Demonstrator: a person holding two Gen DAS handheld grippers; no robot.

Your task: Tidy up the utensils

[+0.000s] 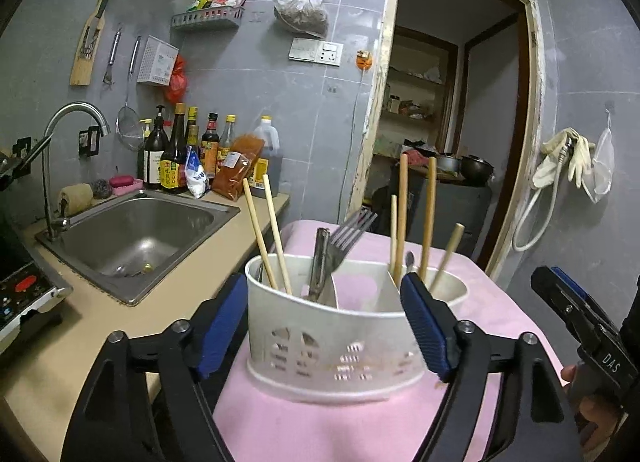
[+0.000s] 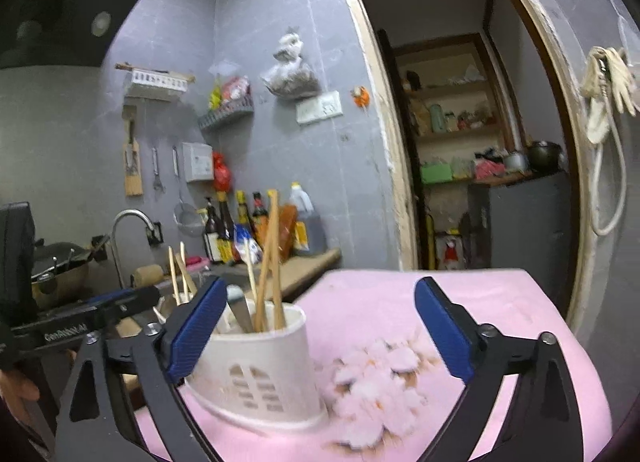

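now both grippers wide apart, empty: left gripper (image 1: 324,326) straddles utensil holder (image 1: 332,346), right gripper (image 2: 320,334) beside it. risk: bumping chopsticks (image 1: 416,213), tipping holder.

dim indoor light, cool grey cast in both views, no hard shadows. left wrist view is sharp: utensil holder (image 1: 332,326) and bottles (image 1: 188,153) on the left read clearly. soft glare on the steel sink (image 1: 136,238) basin and faucet (image 1: 76,117). right wrist view is blurred all over, worst on the pink cloth (image 2: 400,362) flower print at lower centre and the holder. doorway (image 2: 480,141) room in the right half is a bit brighter than the wall. range hood (image 2: 60,1) in the upper left is very dark. strong fisheye: door frame and wall tiles bow, black vignette in all corners.
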